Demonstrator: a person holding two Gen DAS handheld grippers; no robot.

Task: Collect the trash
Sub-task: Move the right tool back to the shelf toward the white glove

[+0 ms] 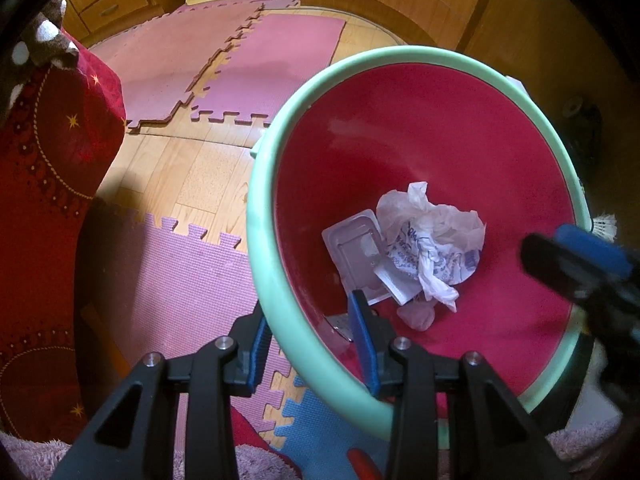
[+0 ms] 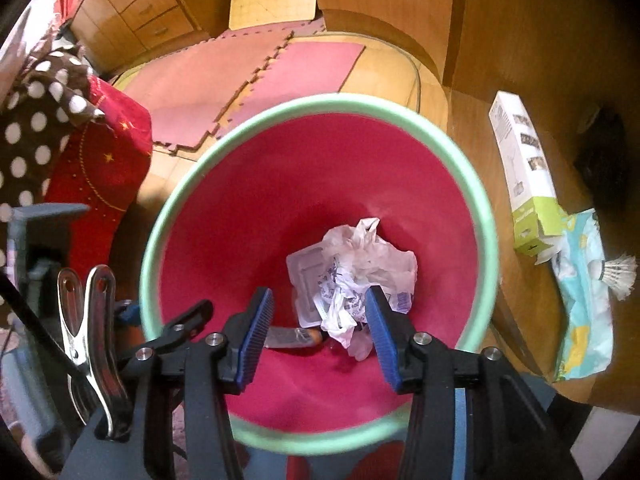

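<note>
A red bin with a mint-green rim [image 1: 260,216] [image 2: 160,216] holds crumpled white plastic trash [image 1: 432,240] [image 2: 360,268] and a clear blister pack [image 1: 354,248] [image 2: 306,272] at its bottom. My left gripper [image 1: 312,340] straddles the near rim, one finger outside and one inside, gripping it. My right gripper [image 2: 320,332] is open and empty above the bin's mouth; it also shows in the left wrist view [image 1: 576,260] at the right.
Pink and purple foam mats [image 1: 224,72] cover the wooden floor. A red cushion [image 1: 44,184] stands at the left. On a wooden surface to the right lie a white and green box [image 2: 524,172], a light blue wrapper [image 2: 584,296] and a shuttlecock [image 2: 618,272]. A metal clip [image 2: 90,340] sits at lower left.
</note>
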